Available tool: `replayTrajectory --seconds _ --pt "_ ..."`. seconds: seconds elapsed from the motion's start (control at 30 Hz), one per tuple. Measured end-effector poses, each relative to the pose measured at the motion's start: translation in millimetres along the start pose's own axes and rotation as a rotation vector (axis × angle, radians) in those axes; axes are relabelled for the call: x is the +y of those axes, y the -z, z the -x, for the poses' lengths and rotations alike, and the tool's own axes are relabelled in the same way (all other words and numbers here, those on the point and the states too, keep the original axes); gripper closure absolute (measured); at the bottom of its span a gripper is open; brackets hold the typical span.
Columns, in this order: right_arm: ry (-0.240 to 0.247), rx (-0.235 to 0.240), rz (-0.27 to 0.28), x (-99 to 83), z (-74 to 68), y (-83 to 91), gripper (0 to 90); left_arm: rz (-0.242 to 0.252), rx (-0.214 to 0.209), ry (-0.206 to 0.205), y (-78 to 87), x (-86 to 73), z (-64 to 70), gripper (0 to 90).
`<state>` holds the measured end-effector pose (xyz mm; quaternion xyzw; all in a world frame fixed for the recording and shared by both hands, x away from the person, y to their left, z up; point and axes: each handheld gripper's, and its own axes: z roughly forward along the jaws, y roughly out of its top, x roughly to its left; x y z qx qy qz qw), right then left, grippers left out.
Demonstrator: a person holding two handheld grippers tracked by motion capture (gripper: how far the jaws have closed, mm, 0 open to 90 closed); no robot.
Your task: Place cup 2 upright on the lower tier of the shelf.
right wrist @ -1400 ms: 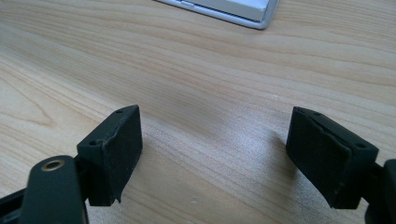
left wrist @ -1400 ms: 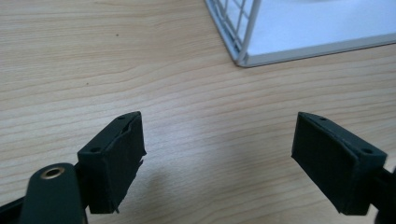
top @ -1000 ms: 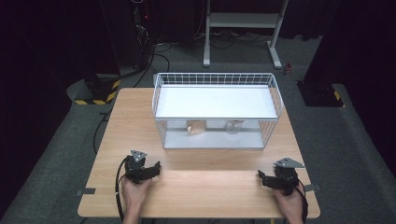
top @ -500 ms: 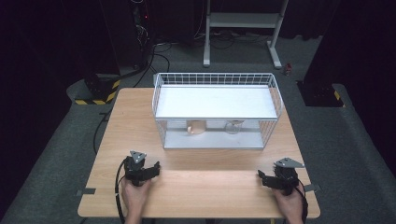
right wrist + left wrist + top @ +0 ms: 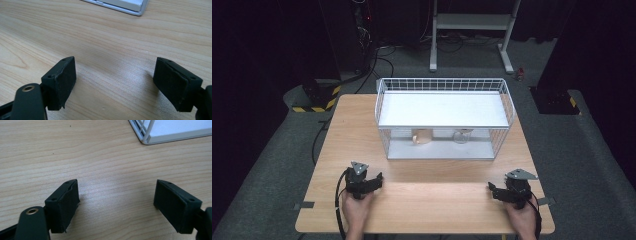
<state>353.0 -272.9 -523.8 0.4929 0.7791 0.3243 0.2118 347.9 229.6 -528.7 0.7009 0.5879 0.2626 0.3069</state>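
Observation:
A white wire shelf rack (image 5: pixel 444 107) stands at the back middle of the wooden table (image 5: pixel 427 195). Under its shelf sit a tan cup (image 5: pixel 422 136) and a clear glass (image 5: pixel 461 135). My left gripper (image 5: pixel 373 181) rests low on the table near the front left, held by a hand, and it is open. Its own view has the jaws wide apart over bare wood (image 5: pixel 115 195), with the rack's corner (image 5: pixel 146 137) at the top right. My right gripper (image 5: pixel 495 191) rests at the front right, open too, with nothing between its pads (image 5: pixel 172 80).
The rack's base edge (image 5: pixel 125 6) crosses the top of the right gripper view. A cable (image 5: pixel 339 200) trails from the left gripper. Beyond the table lie dark floor, a white stand (image 5: pixel 469 30) and a yellow-black striped block (image 5: pixel 314 100).

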Motion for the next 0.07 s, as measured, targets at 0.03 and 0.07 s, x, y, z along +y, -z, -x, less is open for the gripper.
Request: replayTrajectory --seconds 0.03,0.07 --pt "0.0 0.0 0.0 0.0 0.0 0.0 18.5 0.002 0.0 0.003 -0.2 0.0 0.2 20.4" --pt "0.0 0.0 0.0 0.0 0.0 0.0 18.5 0.002 0.0 0.003 -0.2 0.0 0.2 20.4"
